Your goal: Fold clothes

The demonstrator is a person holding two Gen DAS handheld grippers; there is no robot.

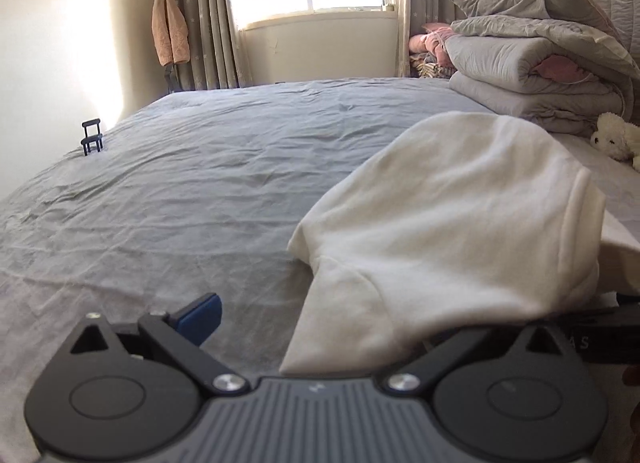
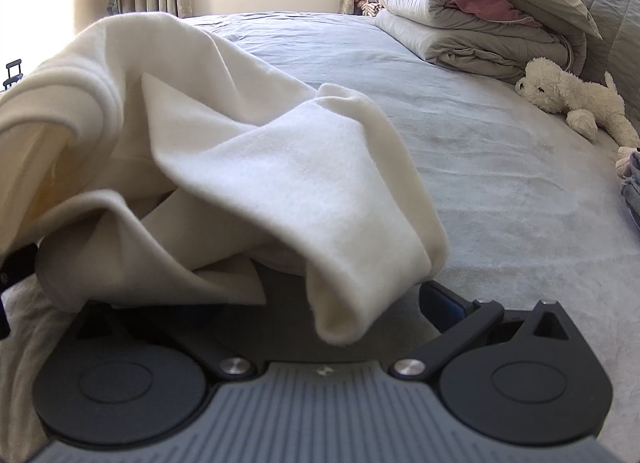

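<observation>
White garment (image 1: 448,231) mid-bed; sheet (image 1: 180,191) open leftward

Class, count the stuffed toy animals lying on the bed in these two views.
1. A cream plush dog lies on the grey bedsheet beside the folded quilts near the headboard. Others may be hidden behind the white garment.

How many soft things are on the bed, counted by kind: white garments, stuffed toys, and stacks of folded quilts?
White garment: 1
Stuffed toy: 1
Stack of folded quilts: 1
Total: 3
</observation>
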